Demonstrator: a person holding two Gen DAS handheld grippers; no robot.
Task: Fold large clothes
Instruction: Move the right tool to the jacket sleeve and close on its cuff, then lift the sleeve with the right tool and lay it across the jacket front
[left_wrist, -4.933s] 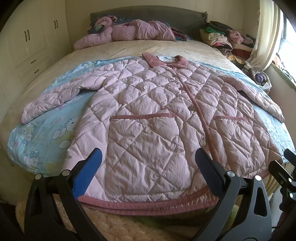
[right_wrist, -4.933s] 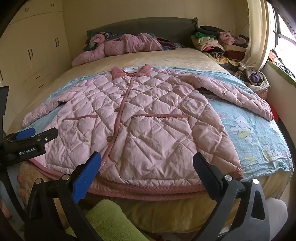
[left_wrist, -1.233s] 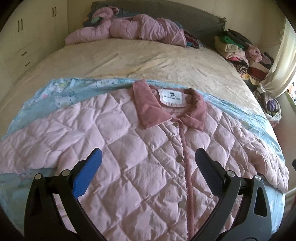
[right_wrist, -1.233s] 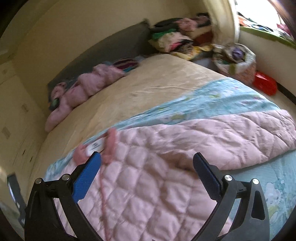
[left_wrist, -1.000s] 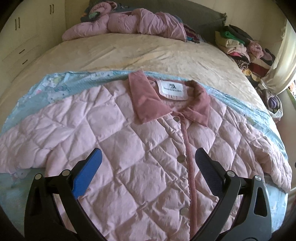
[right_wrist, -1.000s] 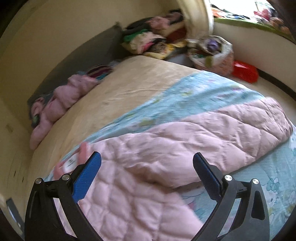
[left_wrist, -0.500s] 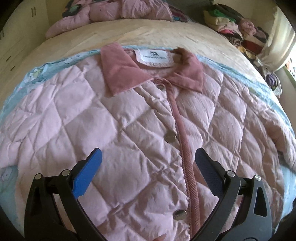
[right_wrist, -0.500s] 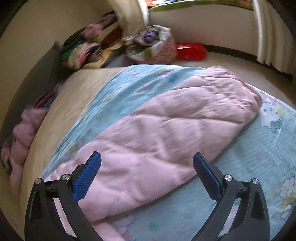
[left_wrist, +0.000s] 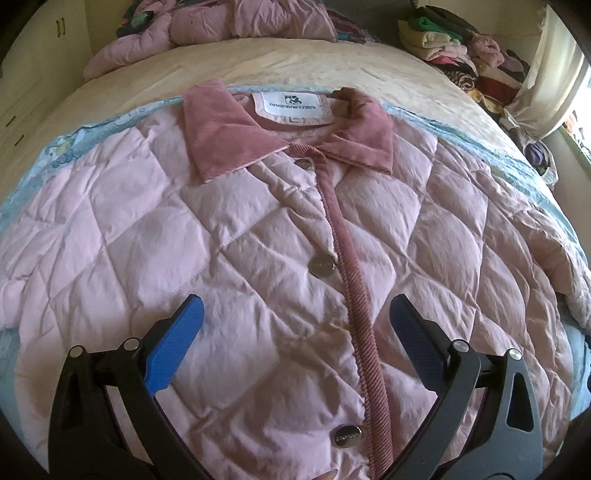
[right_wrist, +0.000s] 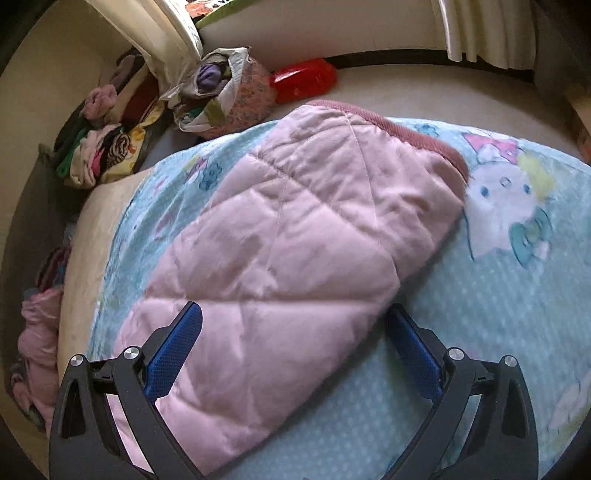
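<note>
A pink quilted jacket (left_wrist: 258, 236) lies flat and buttoned on the bed, its corduroy collar (left_wrist: 225, 136) and white label toward the headboard. My left gripper (left_wrist: 295, 332) is open and empty, hovering over the jacket's chest beside the button placket. In the right wrist view the jacket's right sleeve (right_wrist: 295, 236) lies stretched across a blue cartoon-print blanket (right_wrist: 498, 295), its corduroy cuff (right_wrist: 417, 136) toward the bed's edge. My right gripper (right_wrist: 291, 339) is open and empty, its fingers straddling the sleeve just above it.
Another pink garment (left_wrist: 221, 22) is heaped by the headboard. Folded clothes (left_wrist: 461, 48) are stacked at the bed's far right corner. A cloth bag of clothes (right_wrist: 229, 92) and a red object (right_wrist: 306, 79) sit on the floor beside the bed. A curtain (right_wrist: 484, 29) hangs beyond.
My left gripper has moved closer over the jacket's chest below the collar. My right gripper has swung out along the right sleeve toward the cuff and lowered over it.
</note>
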